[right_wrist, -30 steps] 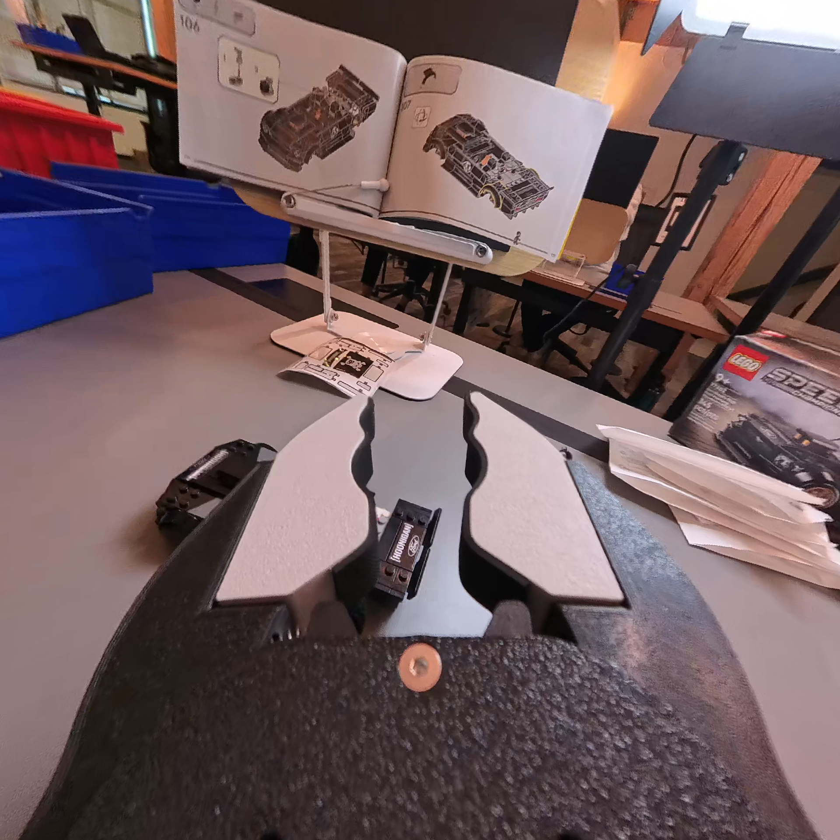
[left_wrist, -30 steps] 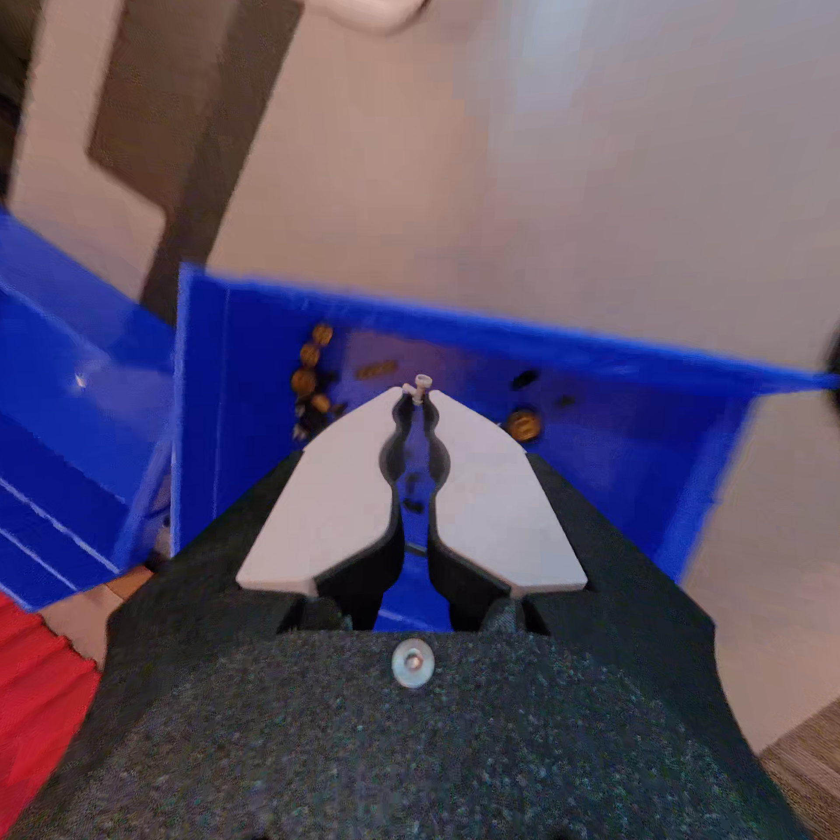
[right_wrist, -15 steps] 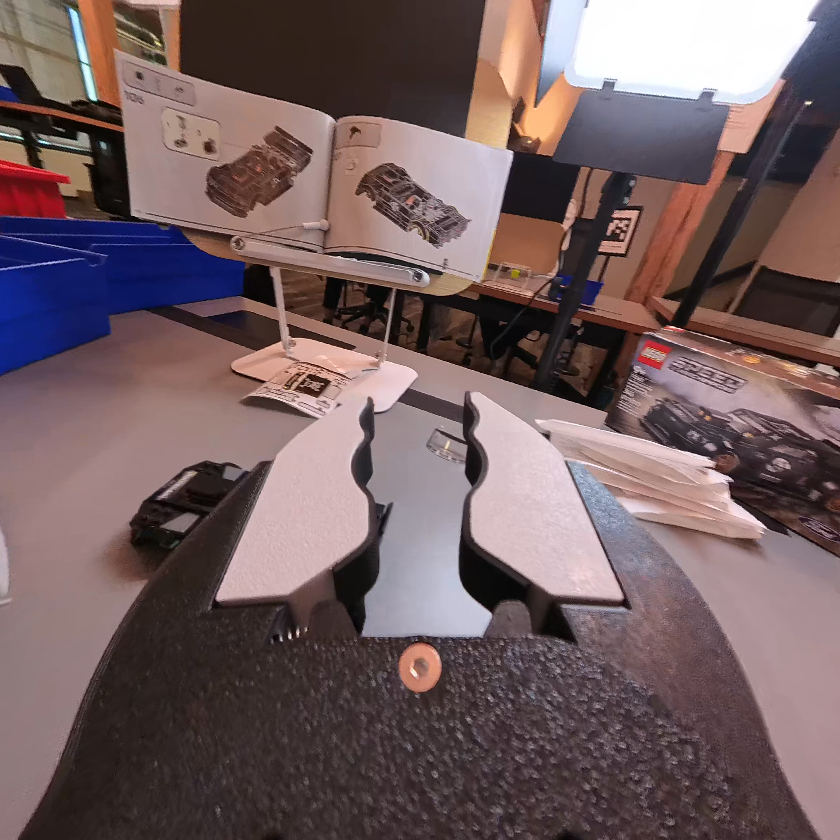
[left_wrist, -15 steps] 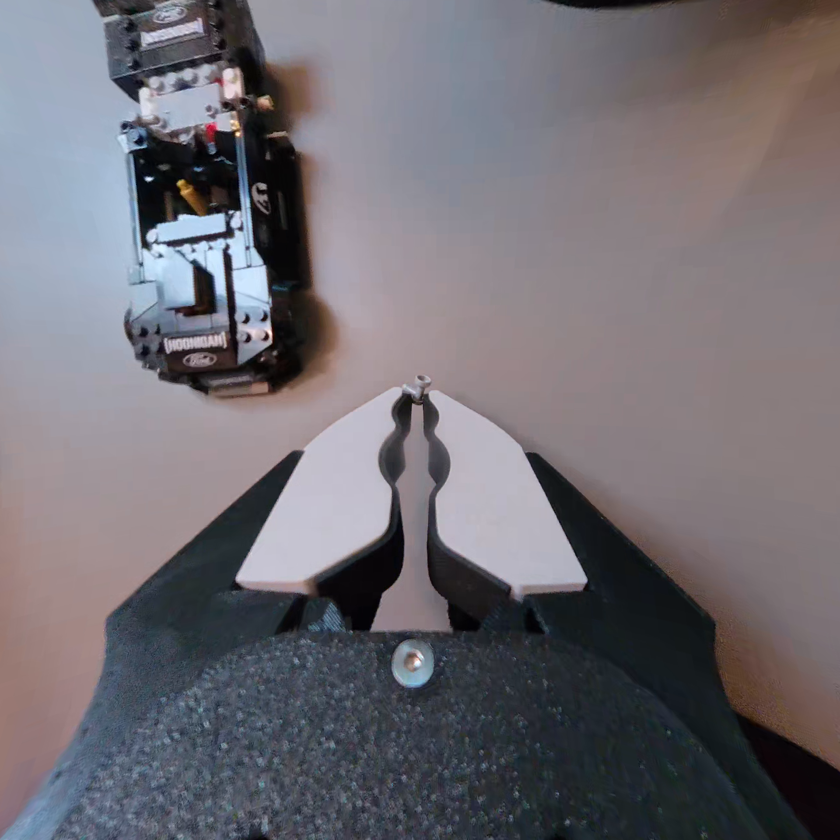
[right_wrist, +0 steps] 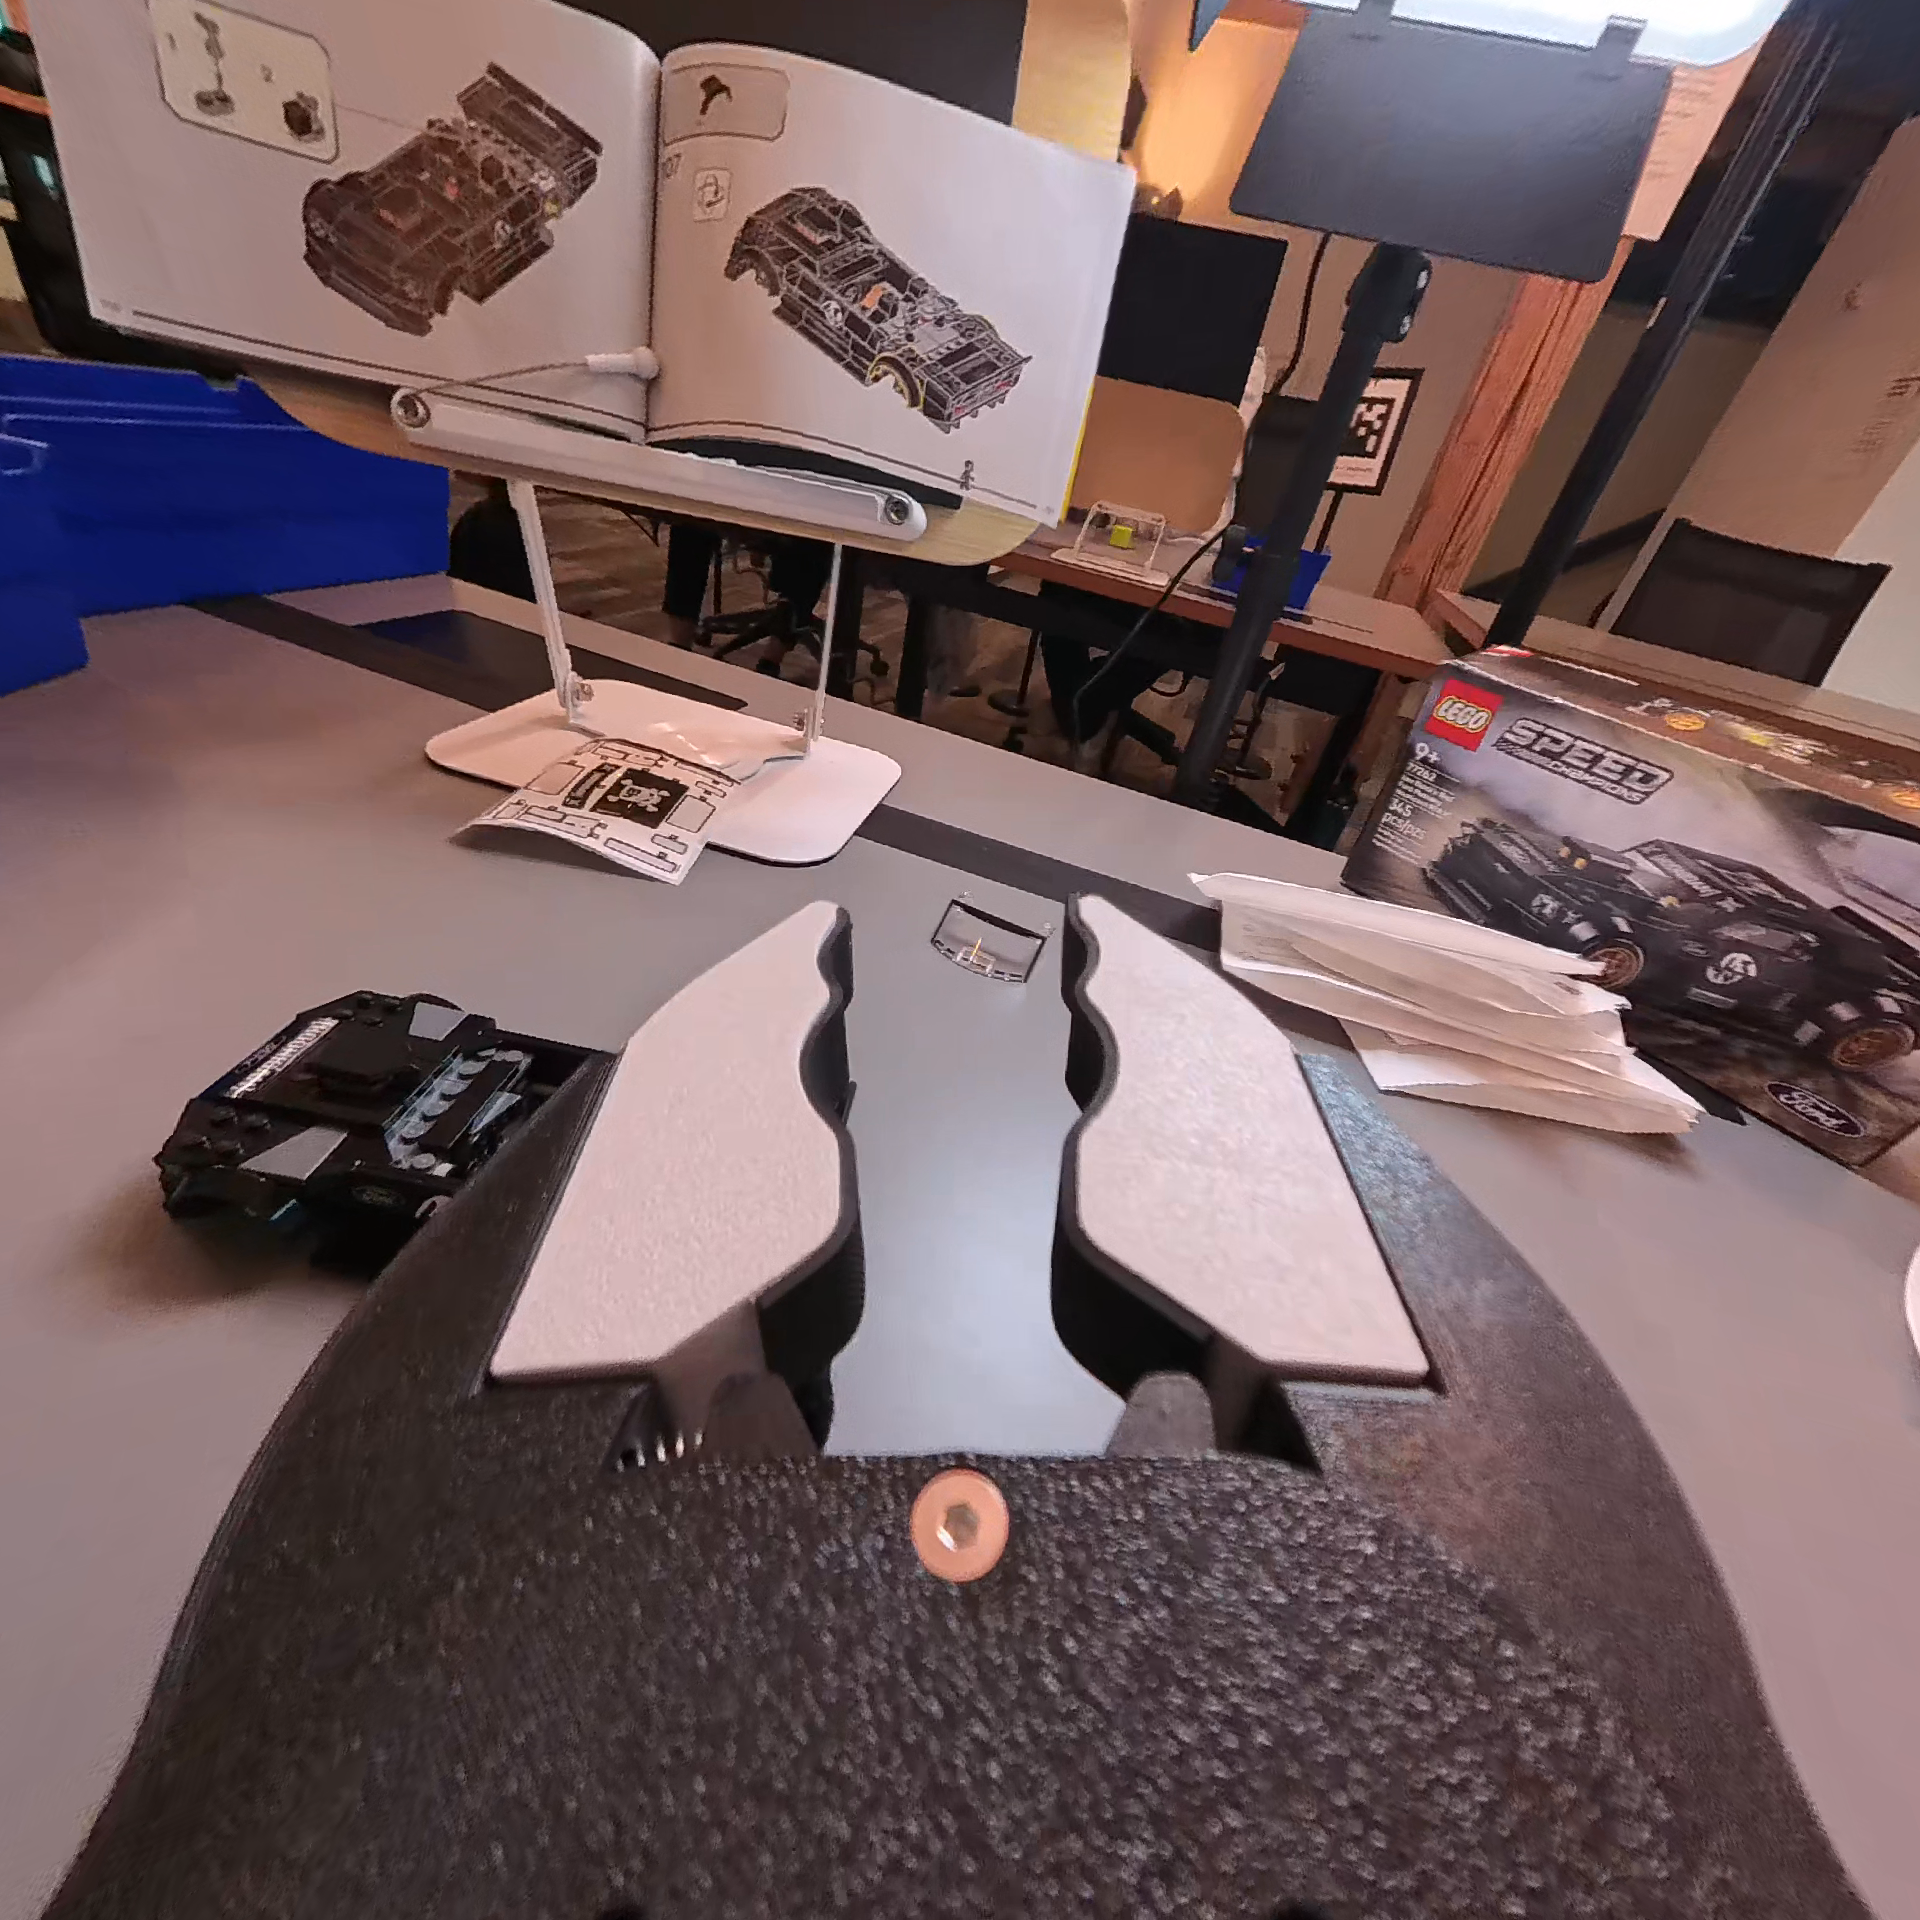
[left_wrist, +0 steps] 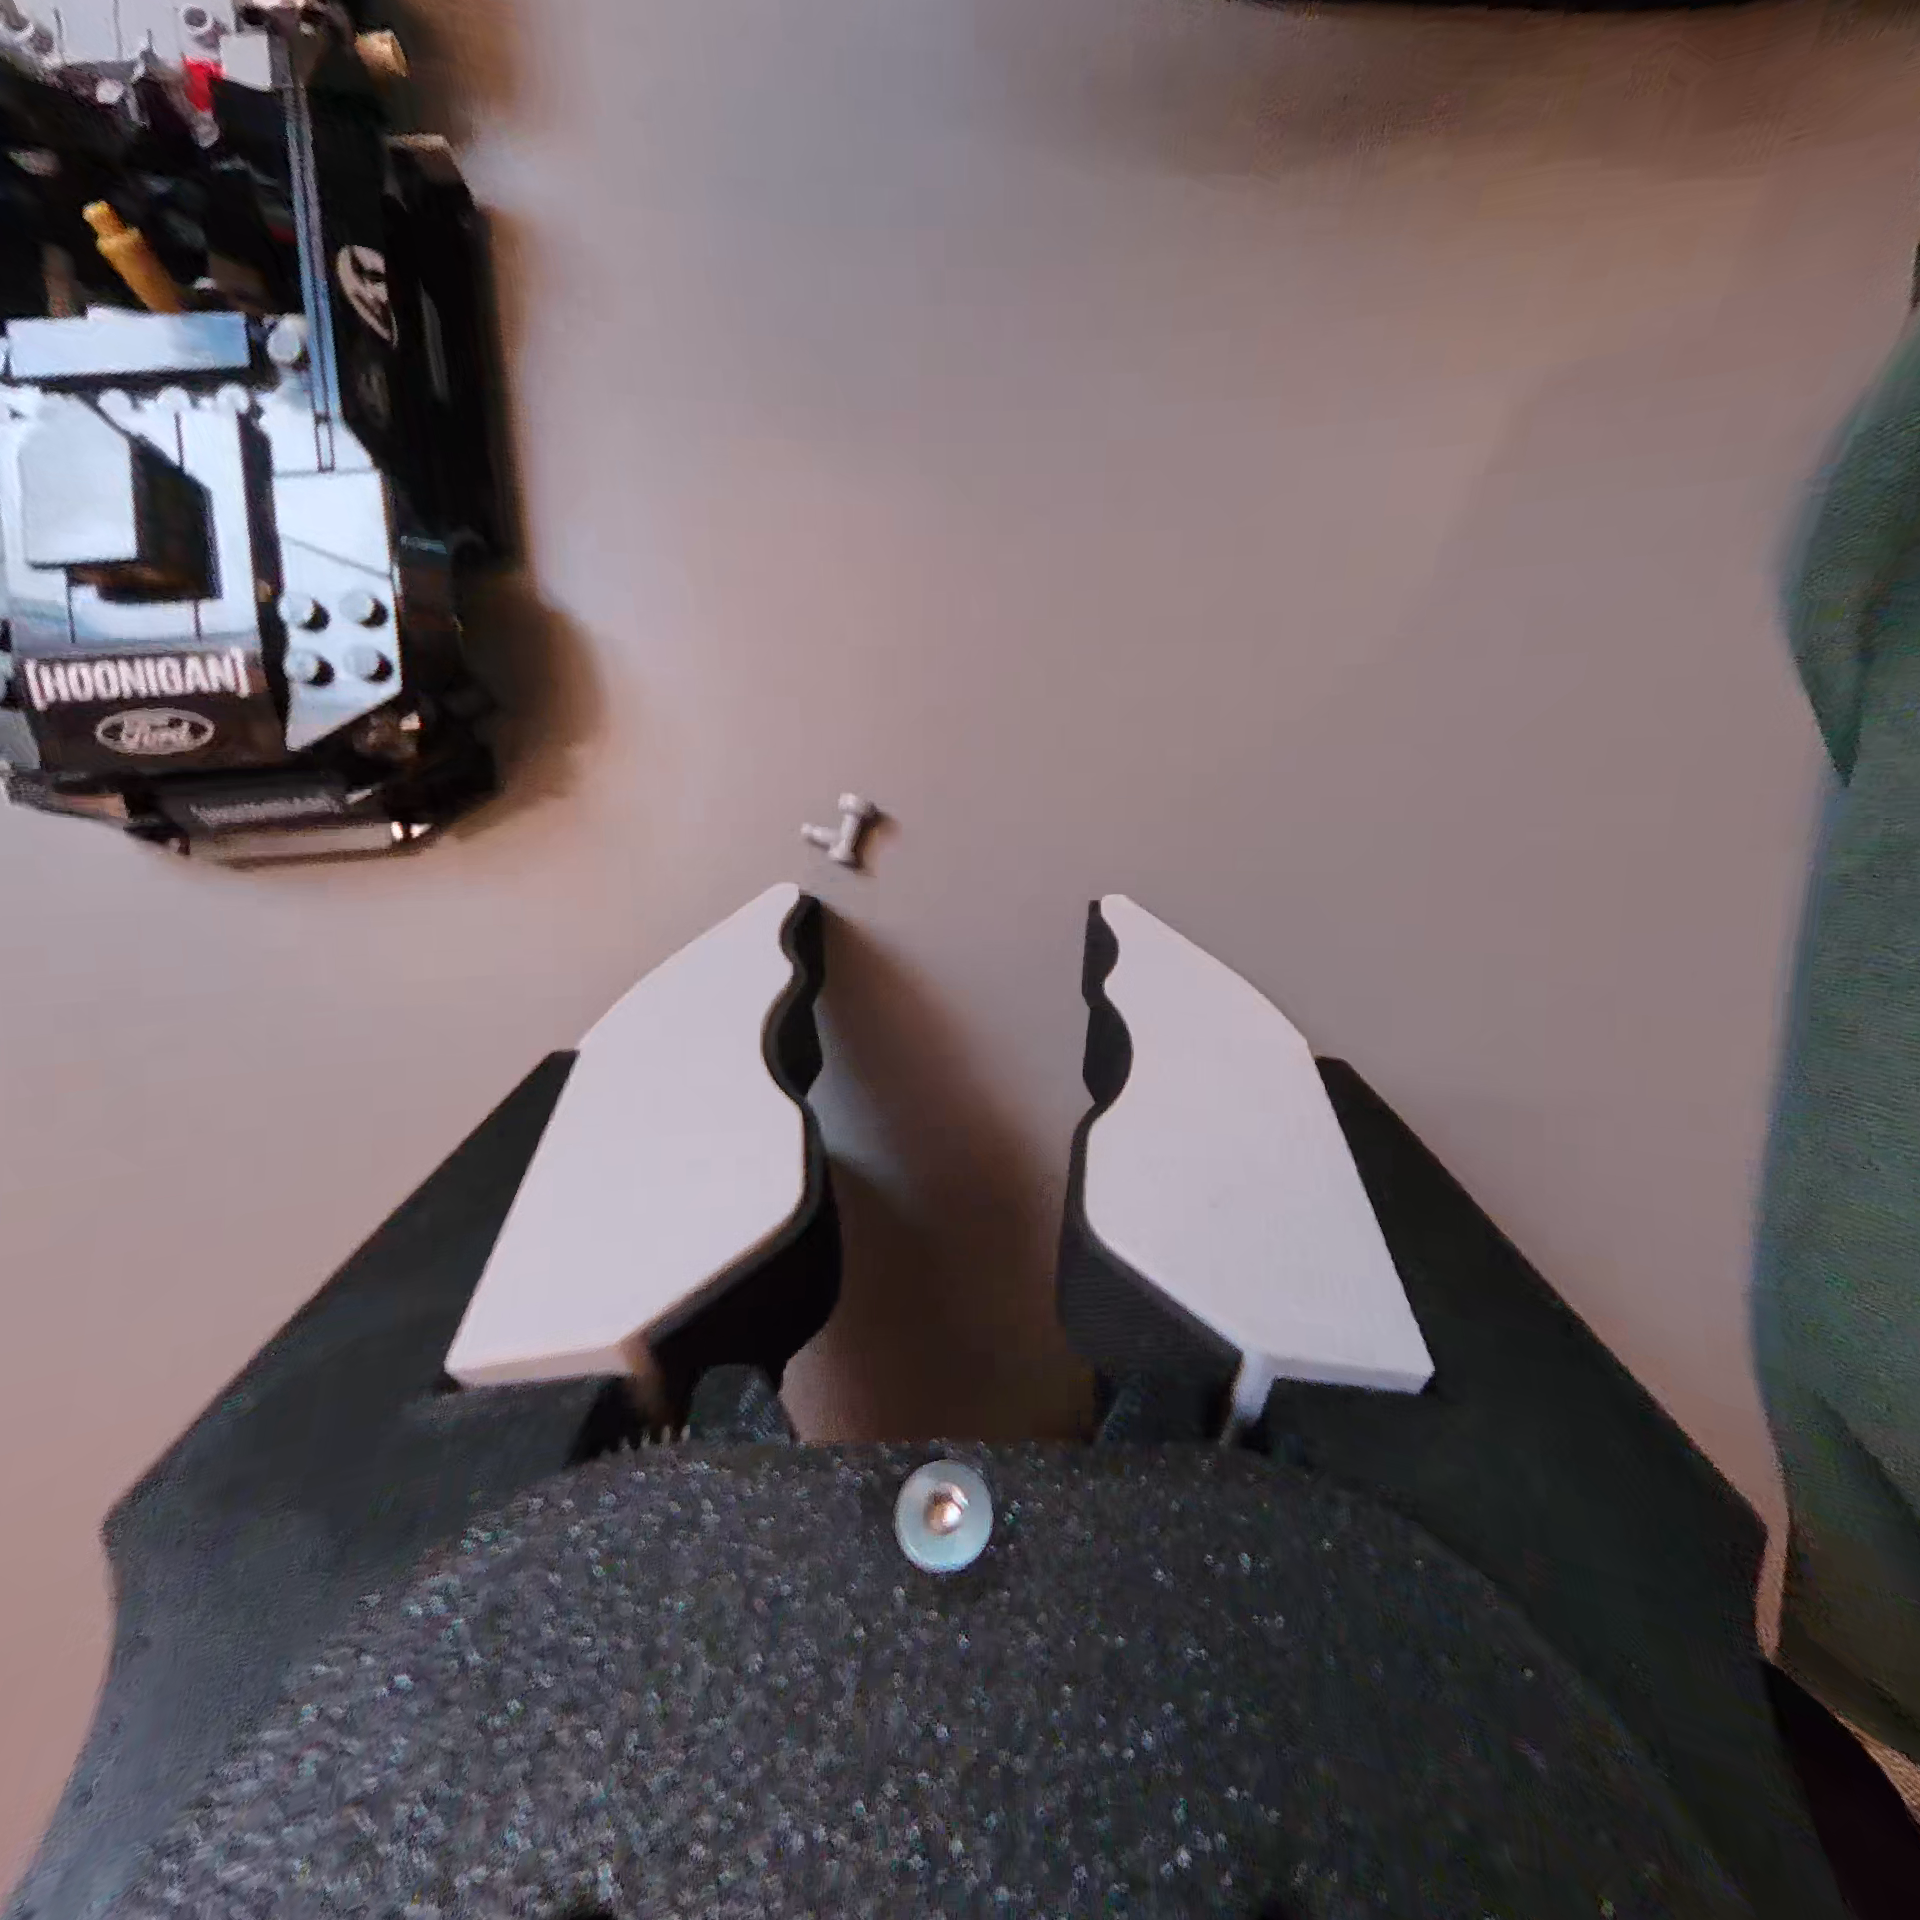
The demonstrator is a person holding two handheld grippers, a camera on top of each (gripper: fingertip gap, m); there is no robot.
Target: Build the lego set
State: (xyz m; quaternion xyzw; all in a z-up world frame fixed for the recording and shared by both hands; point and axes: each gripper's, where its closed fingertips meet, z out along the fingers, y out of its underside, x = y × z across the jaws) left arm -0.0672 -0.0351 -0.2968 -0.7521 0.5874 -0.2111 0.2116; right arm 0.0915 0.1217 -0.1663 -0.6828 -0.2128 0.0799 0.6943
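Observation:
The half-built black lego car lies on the grey table at the upper left of the left wrist view. It also shows in the right wrist view, left of my right gripper. A tiny grey lego piece lies on the table just beyond my left gripper, which is open and empty. My right gripper is open and empty above the table. A small clear windscreen piece lies just past its fingertips.
An open instruction booklet sits on a white stand at the back, with a sticker sheet at its foot. Paper bags and the set's box lie right. Blue bins stand at left. A green sleeve is at right. Spacing between my two grippers at the tips: around 25 cm. Between my right fingertips and the small clear windscreen piece there is roughly 20 cm.
My left gripper swung from the blue bin to the table beside the car, came down, opened and let the tiny grey piece go. My right gripper shifted right, off the car, toward the windscreen piece.

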